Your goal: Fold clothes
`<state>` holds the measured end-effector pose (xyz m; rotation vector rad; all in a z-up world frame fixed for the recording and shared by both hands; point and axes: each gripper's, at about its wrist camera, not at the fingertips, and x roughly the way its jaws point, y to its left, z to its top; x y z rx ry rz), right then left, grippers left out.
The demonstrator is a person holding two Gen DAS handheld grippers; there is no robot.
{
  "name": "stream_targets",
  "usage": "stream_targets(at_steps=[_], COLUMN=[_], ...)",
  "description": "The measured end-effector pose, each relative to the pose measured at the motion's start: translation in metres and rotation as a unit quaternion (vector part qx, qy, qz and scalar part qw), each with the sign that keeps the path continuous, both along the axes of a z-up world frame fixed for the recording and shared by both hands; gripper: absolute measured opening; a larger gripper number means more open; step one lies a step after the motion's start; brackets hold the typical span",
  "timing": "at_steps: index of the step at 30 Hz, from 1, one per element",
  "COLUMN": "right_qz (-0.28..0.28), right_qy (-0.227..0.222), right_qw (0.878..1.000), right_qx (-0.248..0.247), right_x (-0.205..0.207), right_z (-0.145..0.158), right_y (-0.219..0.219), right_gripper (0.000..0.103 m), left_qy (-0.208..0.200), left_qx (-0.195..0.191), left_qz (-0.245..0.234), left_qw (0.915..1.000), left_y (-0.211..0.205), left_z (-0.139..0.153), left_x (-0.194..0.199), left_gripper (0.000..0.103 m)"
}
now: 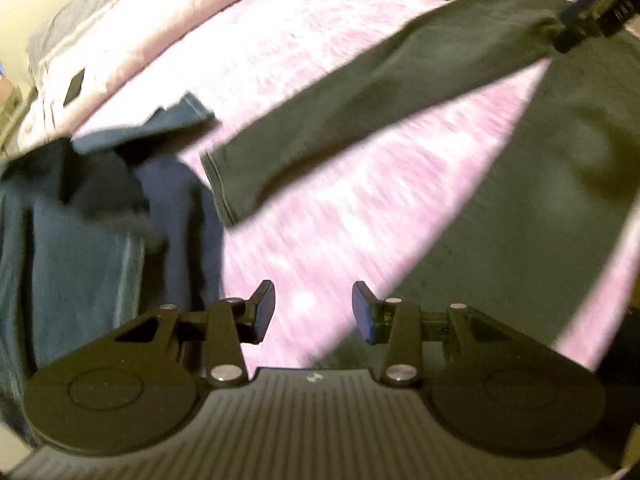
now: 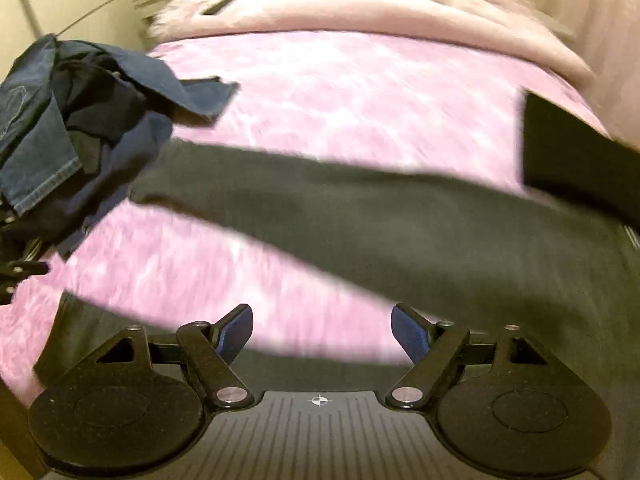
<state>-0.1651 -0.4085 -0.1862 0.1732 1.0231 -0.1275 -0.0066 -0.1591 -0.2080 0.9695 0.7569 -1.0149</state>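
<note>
The left gripper stands nearest its camera, its 2 blue pads parted with nothing between them, only pink bedspread beyond. To its right lies the body of a dark grey long-sleeved shirt; 1 sleeve runs ahead and leftward, its cuff just beside a heap of denim jeans on the left. Only this view shows the other gripper's tip, at the far upper right over the shirt.

The right gripper is released wide, empty. Just ahead the same sleeve crosses flat. Only this view shows a black folded cloth at far right.
</note>
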Motion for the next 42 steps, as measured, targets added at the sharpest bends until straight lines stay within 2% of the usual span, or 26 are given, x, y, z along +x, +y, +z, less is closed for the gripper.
stream_targets(at_steps=[5, 9, 13, 16, 18, 20, 22, 24, 25, 26, 28, 29, 31, 32, 34, 37, 38, 39, 40, 41, 42], right_qz=[0.120, 0.185, 0.195, 0.185, 0.190, 0.202, 0.226, 0.241, 0.248, 0.253, 0.246, 0.243, 0.228, 0.221, 0.205, 0.192, 0.183, 0.172, 0.155, 0.134, 0.110], right_qy=[0.002, 0.016, 0.046, 0.074, 0.090, 0.102, 0.110, 0.123, 0.130, 0.137, 0.138, 0.128, 0.105, 0.095, 0.107, 0.104, 0.095, 0.086, 0.074, 0.060, 0.048], right_qw=[0.992, 0.981, 0.976, 0.975, 0.972, 0.967, 0.960, 0.956, 0.954, 0.953, 0.955, 0.955, 0.957, 0.958, 0.963, 0.968, 0.972, 0.975, 0.981, 0.987, 0.992], right_qx=[-0.026, -0.060, -0.086, -0.095, -0.106, -0.117, -0.125, -0.116, -0.108, -0.101, -0.094, -0.114, -0.143, -0.154, -0.138, -0.126, -0.117, -0.107, -0.093, -0.072, -0.043], right_x=[0.119, 0.171, 0.184, 0.178, 0.173, 0.174, 0.180, 0.185, 0.188, 0.190, 0.193, 0.192, 0.191, 0.190, 0.191, 0.186, 0.179, 0.173, 0.165, 0.158, 0.150], right_z=[-0.043, -0.073, -0.102, -0.120, -0.130, -0.139, -0.148, -0.155, -0.160, -0.164, -0.160, -0.154, -0.146, -0.143, -0.149, -0.145, -0.140, -0.136, -0.132, -0.128, -0.124], right_y=[-0.048, -0.078, -0.121, -0.159, -0.177, -0.191, -0.200, -0.204, -0.206, -0.208, -0.208, -0.205, -0.202, -0.201, -0.203, -0.191, -0.184, -0.177, -0.170, -0.162, -0.156], right_gripper=[0.079, 0.079, 0.079, 0.079, 0.079, 0.079, 0.079, 0.079, 0.078, 0.060, 0.048, 0.036, 0.036, 0.036, 0.036, 0.037, 0.042, 0.056, 0.065, 0.069, 0.069], left_qy=[0.002, -0.005, -0.011, 0.009, 0.023, 0.034, 0.037, 0.060, 0.072, 0.063, 0.033, 0.013, -0.019, -0.018, -0.006, -0.023, -0.032, -0.042, -0.053, -0.051, -0.046], left_qx=[0.003, 0.012, 0.048, 0.072, 0.078, 0.077, 0.078, 0.078, 0.077, 0.074, 0.066, 0.051, 0.028, 0.028, 0.058, 0.069, 0.065, 0.060, 0.054, 0.040, 0.024], left_qz=[0.014, 0.020, 0.020, 0.040, 0.057, 0.071, 0.073, 0.064, 0.059, 0.051, 0.035, 0.039, 0.064, 0.075, 0.078, 0.077, 0.081, 0.086, 0.090, 0.091, 0.091], left_qw=[0.9999, 0.9997, 0.9986, 0.9966, 0.9950, 0.9939, 0.9936, 0.9931, 0.9927, 0.9939, 0.9966, 0.9978, 0.9973, 0.9967, 0.9953, 0.9944, 0.9941, 0.9937, 0.9931, 0.9937, 0.9945], left_y=[-0.076, -0.124, -0.165, -0.178, -0.181, -0.182, -0.183, -0.184, -0.184, -0.184, -0.184, -0.182, -0.177, -0.176, -0.178, -0.174, -0.171, -0.169, -0.166, -0.164, -0.162], left_z=[-0.023, -0.045, -0.080, -0.106, -0.117, -0.123, -0.127, -0.126, -0.126, -0.121, -0.111, -0.103, -0.094, -0.097, -0.114, -0.119, -0.116, -0.111, -0.107, -0.101, -0.095], left_x=[0.064, 0.124, 0.176, 0.209, 0.225, 0.235, 0.239, 0.239, 0.238, 0.235, 0.228, 0.225, 0.223, 0.224, 0.223, 0.216, 0.212, 0.209, 0.205, 0.198, 0.190], left_gripper=[0.037, 0.038, 0.043, 0.044, 0.051, 0.064, 0.065, 0.050, 0.033, 0.022, 0.016, 0.012, 0.010, 0.010, 0.010, 0.014, 0.016, 0.016, 0.017, 0.016, 0.016])
